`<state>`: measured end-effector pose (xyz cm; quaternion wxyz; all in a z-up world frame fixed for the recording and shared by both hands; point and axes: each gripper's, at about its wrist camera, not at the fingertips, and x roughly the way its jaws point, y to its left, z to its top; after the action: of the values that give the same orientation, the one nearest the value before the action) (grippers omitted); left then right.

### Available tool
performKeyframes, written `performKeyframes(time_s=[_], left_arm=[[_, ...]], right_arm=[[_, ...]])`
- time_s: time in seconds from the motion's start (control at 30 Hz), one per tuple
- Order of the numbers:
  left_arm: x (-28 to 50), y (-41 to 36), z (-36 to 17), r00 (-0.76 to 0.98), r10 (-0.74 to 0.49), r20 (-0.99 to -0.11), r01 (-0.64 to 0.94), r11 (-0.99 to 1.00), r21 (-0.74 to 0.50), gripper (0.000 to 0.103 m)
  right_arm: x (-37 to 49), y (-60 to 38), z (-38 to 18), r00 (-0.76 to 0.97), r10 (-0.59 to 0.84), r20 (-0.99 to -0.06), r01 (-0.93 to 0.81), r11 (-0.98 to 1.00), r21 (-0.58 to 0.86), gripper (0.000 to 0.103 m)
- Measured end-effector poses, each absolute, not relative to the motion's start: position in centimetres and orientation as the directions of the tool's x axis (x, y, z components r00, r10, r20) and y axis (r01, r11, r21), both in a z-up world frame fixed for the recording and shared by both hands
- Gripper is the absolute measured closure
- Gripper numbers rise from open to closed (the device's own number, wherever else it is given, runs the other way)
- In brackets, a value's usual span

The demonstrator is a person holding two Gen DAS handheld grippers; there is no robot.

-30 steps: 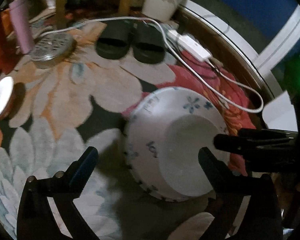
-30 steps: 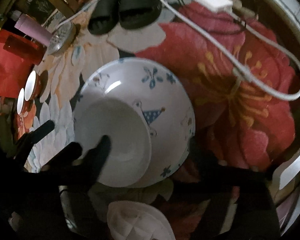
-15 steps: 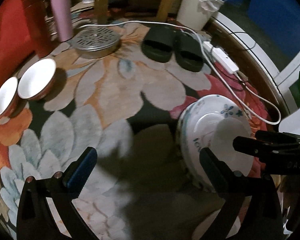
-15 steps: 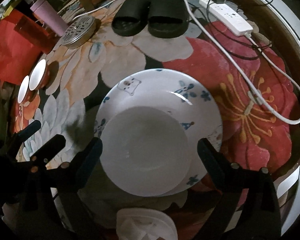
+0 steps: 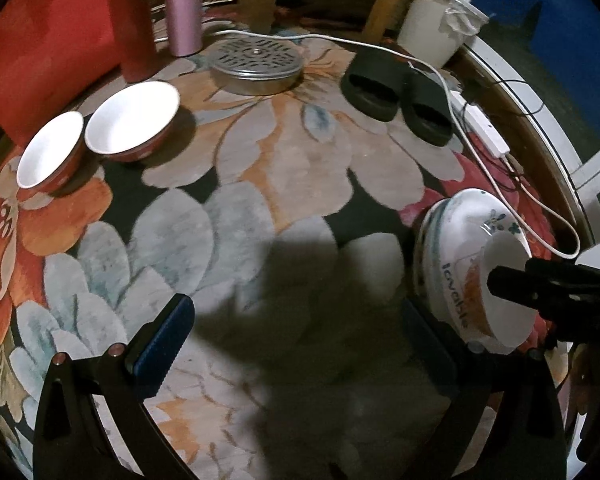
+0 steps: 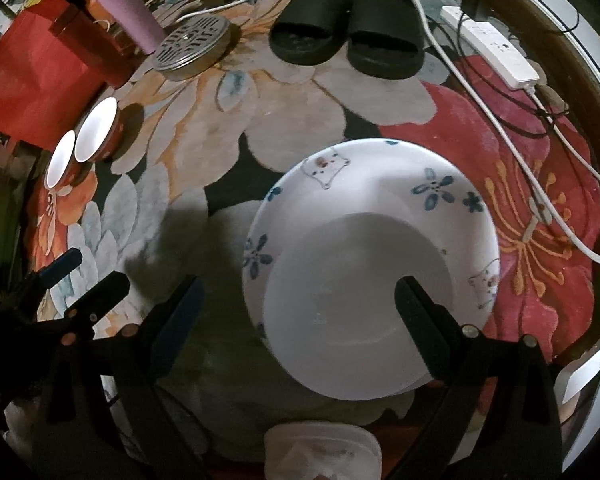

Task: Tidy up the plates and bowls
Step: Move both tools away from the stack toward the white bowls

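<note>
A white bowl with blue flowers (image 6: 380, 216) sits on the floral rug with a plain white bowl (image 6: 356, 312) nested in it; the stack also shows in the left wrist view (image 5: 472, 264). My right gripper (image 6: 296, 308) is open above the stack, its right finger over the inner bowl. It also shows as a dark arm (image 5: 548, 288) in the left wrist view. My left gripper (image 5: 296, 332) is open and empty over bare rug left of the stack. Two red bowls with white insides (image 5: 132, 120) (image 5: 50, 154) stand side by side at far left.
A perforated metal steamer tray (image 5: 256, 64), black slippers (image 5: 396, 92), a pink tumbler (image 5: 182, 8) and a red cylinder (image 5: 134, 20) stand at the back. A white power strip (image 6: 496, 52) and cable (image 6: 560, 200) run along the right. A white crumpled object (image 6: 320, 448) lies near the front.
My left gripper has swung left, away from the bowl stack, bringing the two red bowls into view. My right gripper has opened and pulled back a little above the stack.
</note>
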<state>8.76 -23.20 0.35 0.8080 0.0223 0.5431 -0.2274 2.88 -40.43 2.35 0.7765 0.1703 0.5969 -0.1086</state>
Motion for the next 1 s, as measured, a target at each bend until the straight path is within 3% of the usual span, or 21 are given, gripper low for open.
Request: performKeyframes(time_s=[1.0], left_arm=[[9.9,-15.2,-1.4,0.318,-0.264,-0.910,0.235,0.952,-0.194,0.001]], right_arm=[[5.2,-34.1,1.1,0.242,0.074,-0.967,0.259,0.956,0.138,0.006]])
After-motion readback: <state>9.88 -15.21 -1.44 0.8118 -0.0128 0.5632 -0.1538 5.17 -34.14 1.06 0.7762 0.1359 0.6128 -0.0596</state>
